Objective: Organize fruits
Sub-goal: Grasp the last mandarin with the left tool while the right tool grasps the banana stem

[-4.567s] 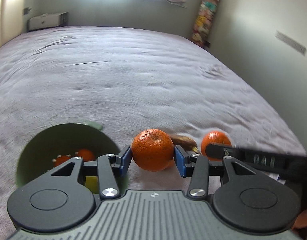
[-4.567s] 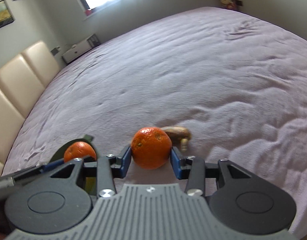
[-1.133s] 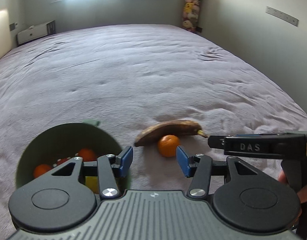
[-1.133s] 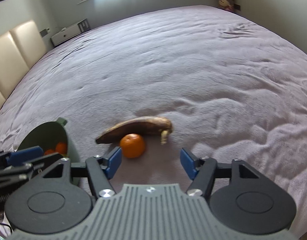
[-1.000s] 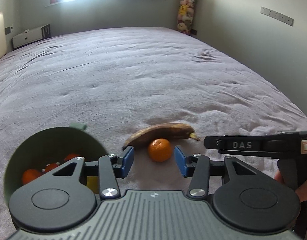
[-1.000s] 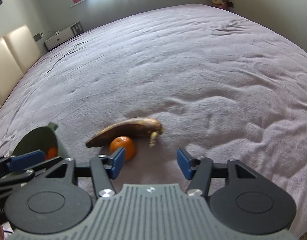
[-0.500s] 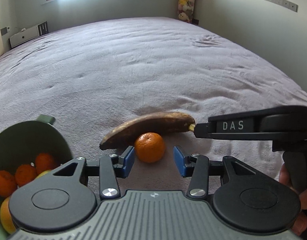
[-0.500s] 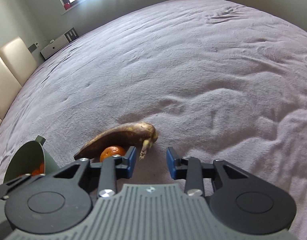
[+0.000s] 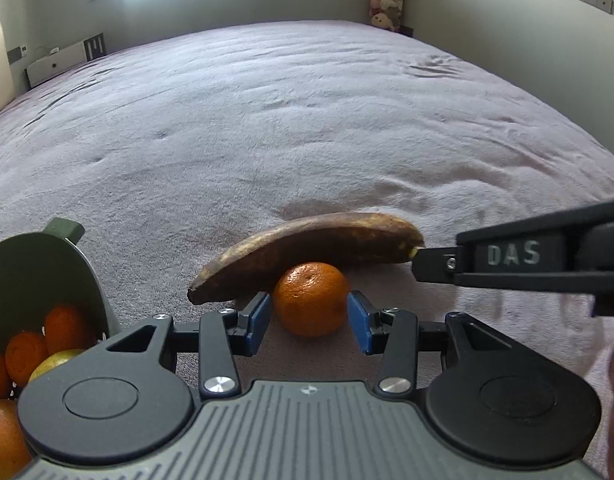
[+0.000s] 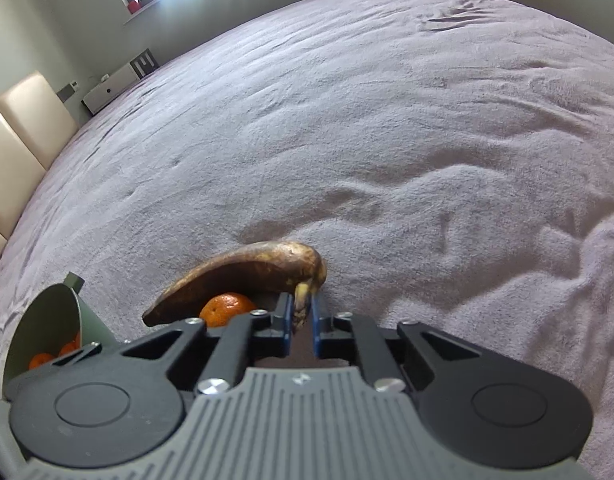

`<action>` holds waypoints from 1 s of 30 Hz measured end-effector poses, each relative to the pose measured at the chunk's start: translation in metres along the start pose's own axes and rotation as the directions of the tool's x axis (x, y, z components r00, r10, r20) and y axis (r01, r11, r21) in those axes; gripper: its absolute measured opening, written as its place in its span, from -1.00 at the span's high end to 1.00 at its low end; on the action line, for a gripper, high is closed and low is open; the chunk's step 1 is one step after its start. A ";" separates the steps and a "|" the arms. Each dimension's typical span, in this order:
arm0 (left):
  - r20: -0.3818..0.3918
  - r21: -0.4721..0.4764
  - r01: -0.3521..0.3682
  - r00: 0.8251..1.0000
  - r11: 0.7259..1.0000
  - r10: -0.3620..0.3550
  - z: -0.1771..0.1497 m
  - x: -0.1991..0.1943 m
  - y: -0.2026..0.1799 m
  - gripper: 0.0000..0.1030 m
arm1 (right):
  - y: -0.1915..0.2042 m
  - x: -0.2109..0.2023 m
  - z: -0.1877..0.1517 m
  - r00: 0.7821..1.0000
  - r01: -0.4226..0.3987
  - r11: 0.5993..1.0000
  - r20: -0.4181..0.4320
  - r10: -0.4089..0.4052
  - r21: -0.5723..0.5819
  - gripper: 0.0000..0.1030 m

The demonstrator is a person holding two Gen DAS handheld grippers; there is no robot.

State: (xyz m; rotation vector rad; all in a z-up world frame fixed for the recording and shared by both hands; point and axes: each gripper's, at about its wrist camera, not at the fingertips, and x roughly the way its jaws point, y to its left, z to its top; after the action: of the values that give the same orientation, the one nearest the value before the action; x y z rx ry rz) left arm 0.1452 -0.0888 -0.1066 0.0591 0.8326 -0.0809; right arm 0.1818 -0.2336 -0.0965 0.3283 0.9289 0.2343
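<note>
I was in the middle of picking up the last two loose fruits from the bed (image 9: 307, 120), one with each hand. My right tongs (image 10: 303, 316) had just been closing, and by this moment they were pressed together on the stem of the brown banana (image 10: 243, 272), the stub pinched between the blue pads. My left tongs (image 9: 309, 320) stood half spread around the small orange (image 9: 311, 298), one pad on either side at about 9 and 3 o'clock of it, each with a sliver of gap, so nothing was gripped there yet.

The orange sat on the bed right against the banana, which curved over it from 10 round to 2 o'clock in the left wrist view. In the same view the right tongs reached in from 3 o'clock to meet the banana's stem end. The green bowl (image 9: 39, 264) lay at 8 o'clock, close by, with several oranges and a yellowish fruit already in it.

I judged the next move to be closing the left tongs on the orange, then lifting both fruits and carrying them to the bowl. The stem grip looked thin for such a soft, overripe banana; I thought it might tear or swing if I lifted fast.
</note>
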 end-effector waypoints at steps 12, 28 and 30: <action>-0.018 0.024 0.028 0.999 0.999 -0.027 0.000 0.008 0.001 0.02 | -0.002 -0.001 -0.001 0.999 0.001 1.000 -0.033 0.000 0.028 0.93; -0.042 -0.019 0.115 0.992 0.993 -0.116 -0.014 -0.054 -0.003 0.10 | -0.004 -0.048 -0.021 0.997 0.074 0.996 -0.043 -0.072 0.042 0.94; -0.051 -0.007 0.110 0.993 0.994 -0.110 -0.020 -0.062 -0.005 0.10 | -0.001 -0.057 -0.029 0.995 0.084 0.996 -0.053 -0.082 0.033 0.93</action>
State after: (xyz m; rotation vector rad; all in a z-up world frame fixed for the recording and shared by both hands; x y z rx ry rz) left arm 0.0882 -0.0890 -0.0741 0.0108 0.8875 -0.1822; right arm 0.1252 -0.2489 -0.0714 0.3164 0.9966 0.1506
